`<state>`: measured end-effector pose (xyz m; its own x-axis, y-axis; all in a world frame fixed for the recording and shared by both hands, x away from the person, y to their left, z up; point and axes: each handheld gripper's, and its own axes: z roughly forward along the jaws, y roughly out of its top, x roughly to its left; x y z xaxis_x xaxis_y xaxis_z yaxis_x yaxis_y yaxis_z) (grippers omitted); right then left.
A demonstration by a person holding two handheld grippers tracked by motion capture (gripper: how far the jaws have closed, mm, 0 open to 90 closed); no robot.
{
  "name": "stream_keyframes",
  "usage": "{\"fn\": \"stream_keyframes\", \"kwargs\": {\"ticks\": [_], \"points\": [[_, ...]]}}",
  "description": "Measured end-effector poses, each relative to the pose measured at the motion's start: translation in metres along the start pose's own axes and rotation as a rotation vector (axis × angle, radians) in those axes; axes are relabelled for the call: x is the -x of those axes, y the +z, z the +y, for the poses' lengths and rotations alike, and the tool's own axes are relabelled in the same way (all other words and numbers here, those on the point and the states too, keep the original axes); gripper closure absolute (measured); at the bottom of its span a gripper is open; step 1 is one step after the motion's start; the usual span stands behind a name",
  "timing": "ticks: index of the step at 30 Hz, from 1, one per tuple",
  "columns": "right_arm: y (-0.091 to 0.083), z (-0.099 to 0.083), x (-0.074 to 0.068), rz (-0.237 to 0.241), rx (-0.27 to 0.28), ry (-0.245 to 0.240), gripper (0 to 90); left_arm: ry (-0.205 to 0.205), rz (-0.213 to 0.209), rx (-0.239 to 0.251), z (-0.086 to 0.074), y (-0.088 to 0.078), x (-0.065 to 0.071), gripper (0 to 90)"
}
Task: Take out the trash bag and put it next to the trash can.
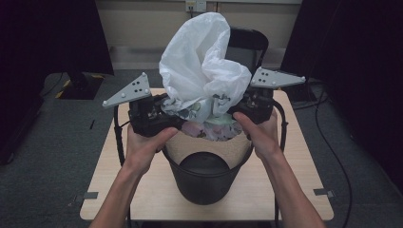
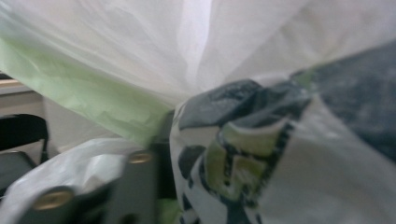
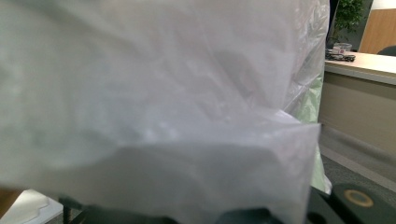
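**Table and what stands on it**

One small table (image 1: 304, 166), light wood-grain top, rounded corners, standing on grey carpet floor (image 1: 52, 156). Directly on it, near my edge: one black bin (image 1: 206, 183) (round, dark-walled, with a white bag (image 1: 202, 66) rising out of its mouth). Small grey tabs (image 1: 324, 192) sit at the top's right and left edges. The rest of the top around my forearms lies bare.
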<state>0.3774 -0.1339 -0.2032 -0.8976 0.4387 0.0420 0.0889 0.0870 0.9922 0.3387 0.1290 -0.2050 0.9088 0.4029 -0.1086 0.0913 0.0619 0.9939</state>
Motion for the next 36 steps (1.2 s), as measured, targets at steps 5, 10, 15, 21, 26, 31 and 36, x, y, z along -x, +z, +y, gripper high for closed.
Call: {"fn": "stream_keyframes", "kwargs": {"ticks": [5, 10, 15, 21, 26, 31, 36], "points": [[-0.003, 0.0, 0.002, -0.016, 0.007, 0.01, 85.9, 0.009, 0.027, -0.001, 0.0, -0.002, 0.001, 39.7], [-0.006, 0.001, 0.006, -0.029, 0.016, 0.017, 86.0, 0.006, 0.059, 0.01, -0.003, -0.009, 0.001, 35.2], [-0.012, 0.002, 0.013, -0.046, 0.042, 0.035, 86.0, 0.009, 0.089, 0.016, -0.005, -0.018, -0.005, 32.8], [-0.007, 0.005, 0.02, -0.059, 0.045, 0.043, 86.0, -0.001, 0.103, 0.013, -0.01, -0.018, -0.008, 32.1], [-0.005, 0.007, 0.028, -0.067, 0.051, 0.051, 86.0, -0.032, 0.071, 0.004, -0.016, -0.018, -0.01, 31.4], [-0.006, 0.008, 0.037, -0.095, 0.056, 0.061, 86.1, -0.039, 0.079, -0.011, -0.02, -0.016, -0.012, 31.5], [-0.01, 0.009, 0.047, -0.124, 0.062, 0.067, 86.1, -0.041, 0.078, -0.022, -0.024, -0.014, -0.014, 31.7]]}}
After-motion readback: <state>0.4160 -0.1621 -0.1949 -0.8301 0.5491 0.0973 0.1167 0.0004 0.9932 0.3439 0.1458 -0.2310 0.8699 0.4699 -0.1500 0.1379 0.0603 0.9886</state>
